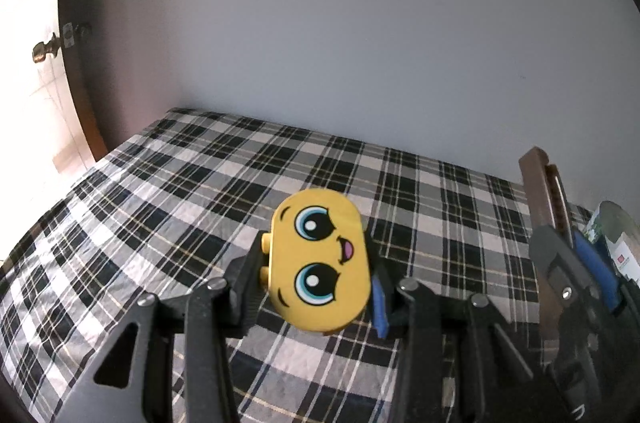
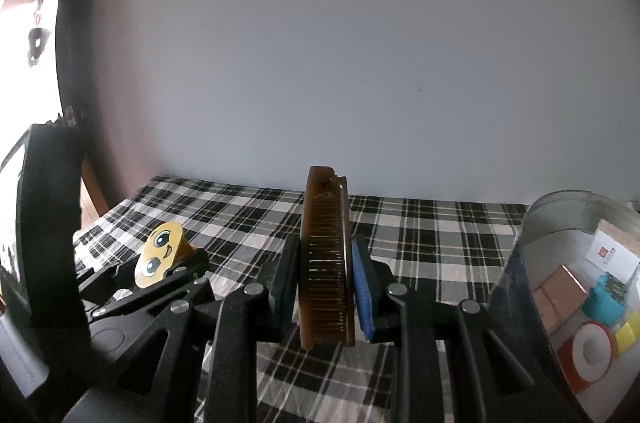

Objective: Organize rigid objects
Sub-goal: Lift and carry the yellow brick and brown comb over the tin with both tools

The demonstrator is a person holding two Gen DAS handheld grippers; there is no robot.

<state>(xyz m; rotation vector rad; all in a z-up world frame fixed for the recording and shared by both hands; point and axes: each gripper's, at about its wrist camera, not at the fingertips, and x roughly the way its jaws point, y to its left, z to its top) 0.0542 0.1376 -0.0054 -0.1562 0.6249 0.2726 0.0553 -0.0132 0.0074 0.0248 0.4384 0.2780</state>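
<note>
Jaws of left gripper (image 1: pixel 316 287) pinching yellow face block (image 1: pixel 320 263); right gripper (image 2: pixel 326 291) jaws clamping brown comb (image 2: pixel 326 263) upright.

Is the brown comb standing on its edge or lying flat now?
On edge, lifted: the comb stands upright between the pads of the right hand-held gripper, above the tablecloth.
</note>
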